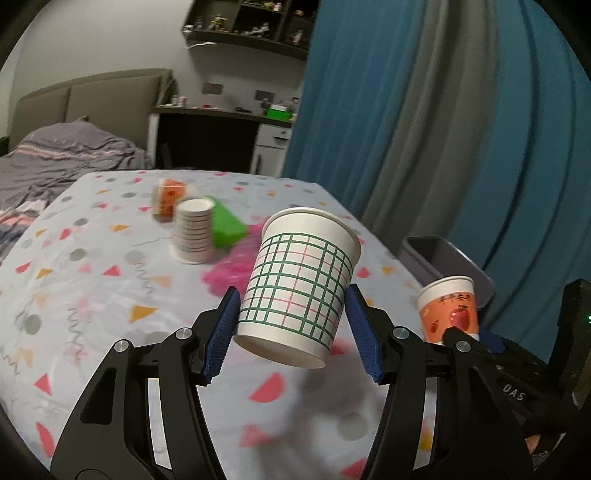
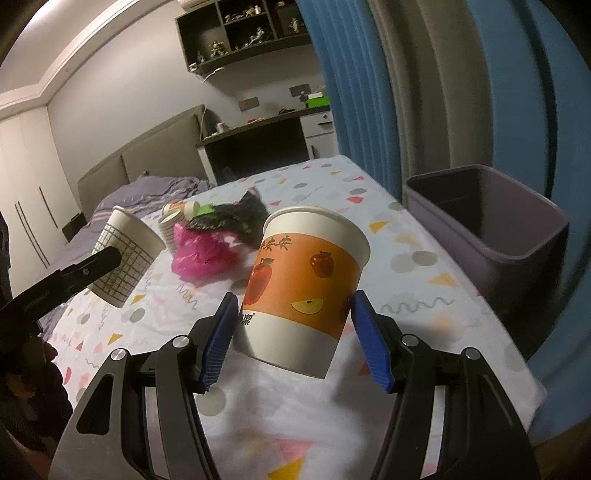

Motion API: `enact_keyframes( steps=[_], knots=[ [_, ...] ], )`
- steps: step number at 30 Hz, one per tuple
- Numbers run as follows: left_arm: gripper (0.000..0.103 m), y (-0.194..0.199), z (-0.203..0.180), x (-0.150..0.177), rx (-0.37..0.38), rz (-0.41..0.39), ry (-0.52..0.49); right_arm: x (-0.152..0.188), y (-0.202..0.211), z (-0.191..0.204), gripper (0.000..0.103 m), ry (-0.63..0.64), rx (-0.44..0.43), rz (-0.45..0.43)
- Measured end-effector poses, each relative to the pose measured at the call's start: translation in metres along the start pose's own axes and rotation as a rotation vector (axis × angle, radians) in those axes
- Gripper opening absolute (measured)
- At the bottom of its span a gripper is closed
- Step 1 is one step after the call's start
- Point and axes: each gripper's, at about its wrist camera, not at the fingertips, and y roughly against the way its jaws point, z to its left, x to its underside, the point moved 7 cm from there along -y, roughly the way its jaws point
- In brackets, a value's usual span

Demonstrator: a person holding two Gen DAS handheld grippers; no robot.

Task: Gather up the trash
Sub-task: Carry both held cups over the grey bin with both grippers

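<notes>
bedroom clutter frames the scene: a grey upholstered headboard (image 2: 147,162), a dark wall shelf of small figurines (image 2: 243,29) and long blue-and-grey curtains (image 1: 424,122) stand behind a table under a white cloth printed with coloured triangles and dots (image 1: 92,295). the left gripper (image 1: 291,332) has its blue ribbed pads pressed to both sides of a white paper cup with a green grid pattern (image 1: 299,284), held clear of the cloth and tilted, mouth up. the right gripper (image 2: 295,336) clamps a white paper cup with an orange apple-print band (image 2: 306,284) the same way (both claws sit about half open, filled by the cups). a grey-purple plastic bin (image 2: 517,240) stands just beside the table's right edge, near the apple cup. farther back on the cloth lie a stack of paper cups (image 1: 192,230), a green box (image 1: 227,225), a crumpled pink plastic bag (image 2: 199,254) and something dark and blurred (image 2: 236,218).
</notes>
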Motion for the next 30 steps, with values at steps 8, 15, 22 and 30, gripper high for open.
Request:
enact_keyframes(
  steps=[8, 15, 22, 30],
  knots=[
    [0.058, -0.038, -0.073, -0.017, 0.114, 0.016, -0.07, -0.025, 0.014, -0.055, 0.062, -0.048, 0.073, -0.062],
    [0.058, -0.086, -0.143, -0.039, 0.224, 0.025, -0.111, -0.053, 0.018, -0.118, 0.062, -0.074, 0.204, -0.13],
    [0.058, -0.145, -0.207, -0.049, 0.31, 0.063, -0.155, -0.065, 0.004, -0.173, 0.062, -0.119, 0.287, -0.132],
    [0.058, -0.207, -0.249, -0.042, 0.346, 0.141, -0.161, -0.069, -0.019, -0.207, 0.062, -0.158, 0.329, -0.1]
  ],
)
